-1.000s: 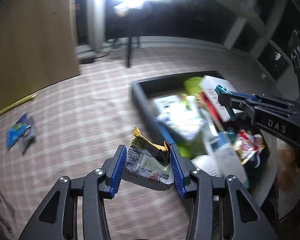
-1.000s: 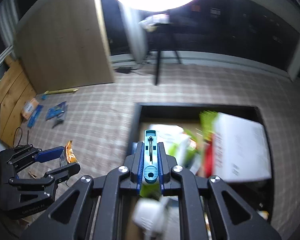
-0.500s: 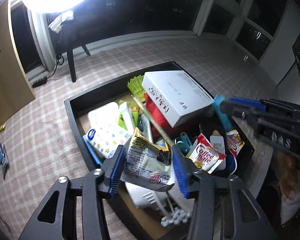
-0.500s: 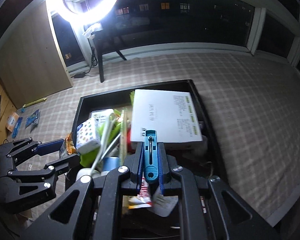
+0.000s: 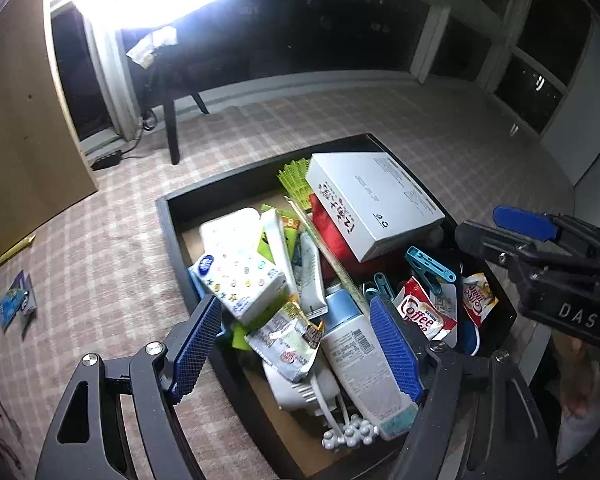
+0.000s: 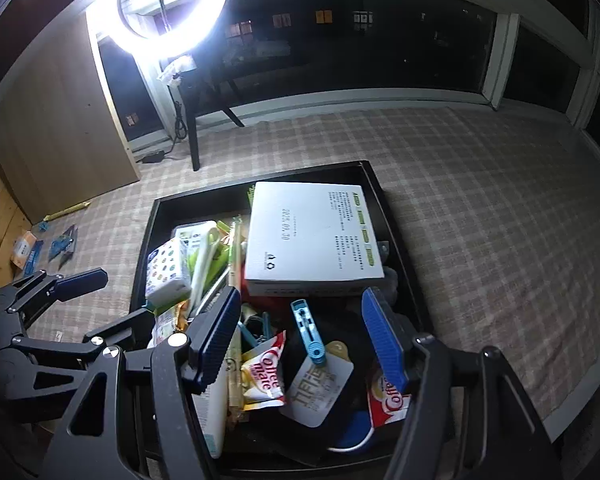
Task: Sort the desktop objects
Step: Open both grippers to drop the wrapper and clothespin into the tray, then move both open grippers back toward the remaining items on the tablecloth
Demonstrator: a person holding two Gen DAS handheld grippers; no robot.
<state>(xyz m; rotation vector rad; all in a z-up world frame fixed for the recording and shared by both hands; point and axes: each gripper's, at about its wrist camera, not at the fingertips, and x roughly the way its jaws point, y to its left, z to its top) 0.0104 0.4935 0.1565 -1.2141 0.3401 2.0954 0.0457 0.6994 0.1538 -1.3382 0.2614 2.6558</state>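
Both grippers hang spread wide and empty over the black tray (image 5: 168, 232), jaws having just opened: the creamer sachet (image 5: 286, 340) lies loose below the left gripper (image 5: 296, 354), the teal clip (image 6: 310, 334) lengthwise below the right gripper (image 6: 300, 342).

The room is dim, night-black behind the windows (image 6: 380, 40). One ring light (image 6: 172, 4) does all the work, blown out to pure white with a hazy halo bleeding over the wall beside it. Below the light the checked cloth (image 5: 100, 248) is evenly lit; farther from it, the tray (image 6: 384, 208) holds deep shadow along its near side. Both views are sharp, with no motion blur. Fisheye bending curves the window frames, and corners fall to black.
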